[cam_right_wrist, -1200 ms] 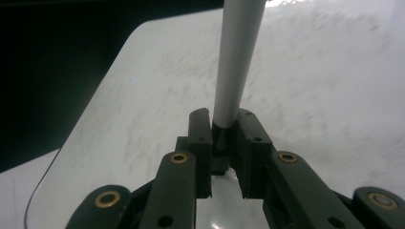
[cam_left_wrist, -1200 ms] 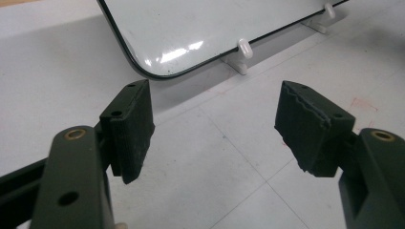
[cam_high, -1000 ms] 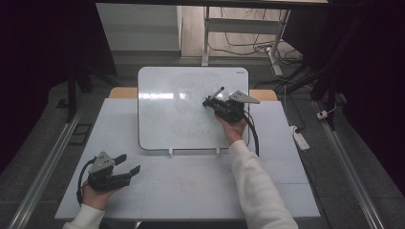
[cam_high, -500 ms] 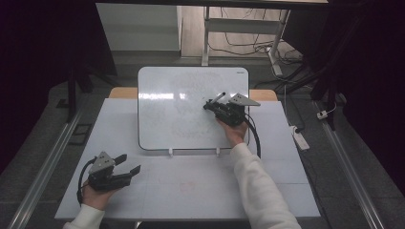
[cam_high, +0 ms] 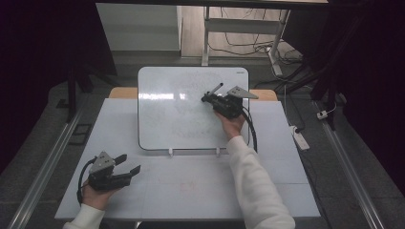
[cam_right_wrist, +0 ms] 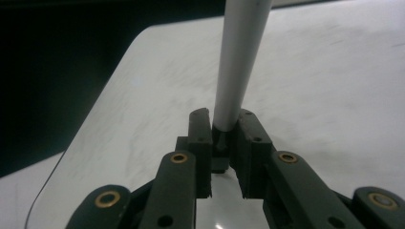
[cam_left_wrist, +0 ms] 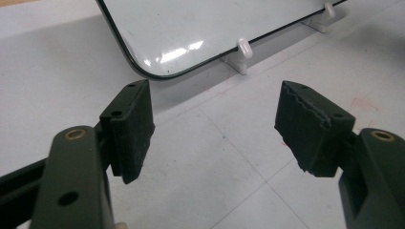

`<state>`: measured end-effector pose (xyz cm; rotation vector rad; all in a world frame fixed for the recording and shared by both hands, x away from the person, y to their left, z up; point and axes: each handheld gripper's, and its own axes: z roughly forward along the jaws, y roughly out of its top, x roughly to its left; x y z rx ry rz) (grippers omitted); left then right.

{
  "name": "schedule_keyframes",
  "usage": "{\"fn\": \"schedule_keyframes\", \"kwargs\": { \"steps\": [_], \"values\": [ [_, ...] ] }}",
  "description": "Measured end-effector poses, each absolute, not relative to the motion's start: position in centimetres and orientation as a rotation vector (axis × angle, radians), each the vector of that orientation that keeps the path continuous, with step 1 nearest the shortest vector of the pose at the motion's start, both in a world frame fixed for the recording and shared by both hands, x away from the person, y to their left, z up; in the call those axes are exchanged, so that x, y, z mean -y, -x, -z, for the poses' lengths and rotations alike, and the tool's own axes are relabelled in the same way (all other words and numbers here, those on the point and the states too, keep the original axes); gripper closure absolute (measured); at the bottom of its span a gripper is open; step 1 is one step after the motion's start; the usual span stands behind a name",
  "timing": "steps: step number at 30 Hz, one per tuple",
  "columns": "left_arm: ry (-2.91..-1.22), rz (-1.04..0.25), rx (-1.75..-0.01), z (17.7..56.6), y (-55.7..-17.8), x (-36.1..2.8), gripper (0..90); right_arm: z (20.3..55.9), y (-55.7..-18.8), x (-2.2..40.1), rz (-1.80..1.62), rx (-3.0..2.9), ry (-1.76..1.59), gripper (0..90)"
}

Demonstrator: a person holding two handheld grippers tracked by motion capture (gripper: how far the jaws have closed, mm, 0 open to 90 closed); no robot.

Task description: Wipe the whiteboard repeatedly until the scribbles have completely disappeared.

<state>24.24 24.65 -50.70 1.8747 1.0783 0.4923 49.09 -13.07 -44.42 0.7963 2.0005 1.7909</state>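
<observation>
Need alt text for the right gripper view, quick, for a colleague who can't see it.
The right gripper is shut on a grey marker, which rises from between its black jaws over the whiteboard. The board's rounded corner sits at left against darkness.

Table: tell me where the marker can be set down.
Bare room: the table in front of the whiteboard, between left gripper and sleeve; also the strip left of the whiteboard. Crowded: around the right gripper holding the marker.

Dark room, grey floor (cam_high: 43, 157), white table (cam_high: 286, 191), desk legs (cam_high: 206, 38), floor cables (cam_high: 248, 47)
</observation>
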Motion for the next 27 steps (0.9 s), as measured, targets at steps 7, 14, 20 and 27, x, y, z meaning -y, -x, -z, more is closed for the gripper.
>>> {"fn": "schedule_keyframes", "kwargs": {
  "steps": [7, 14, 20, 27],
  "values": [
    [-1.872, -0.492, -1.077, 50.7, -24.2, -24.7, 30.0, 43.5, -49.8, 14.6, -1.79, -1.924, -0.88, 78.1],
    [-1.881, -0.492, -1.075, 50.7, -24.3, -24.5, 30.0, 44.1, -49.2, 12.6, -1.765, -2.012, -0.805, 78.1],
    [-1.87, -0.49, -1.08, 50.7, -24.3, -24.7, 30.1, 43.5, -49.7, 13.7, -1.779, -1.955, -0.862, 78.1],
    [-1.874, -0.491, -1.071, 50.6, -24.3, -24.6, 30.2, 43.8, -47.5, 14.3, -1.766, -2.035, -0.807, 78.1]
  ]
}}
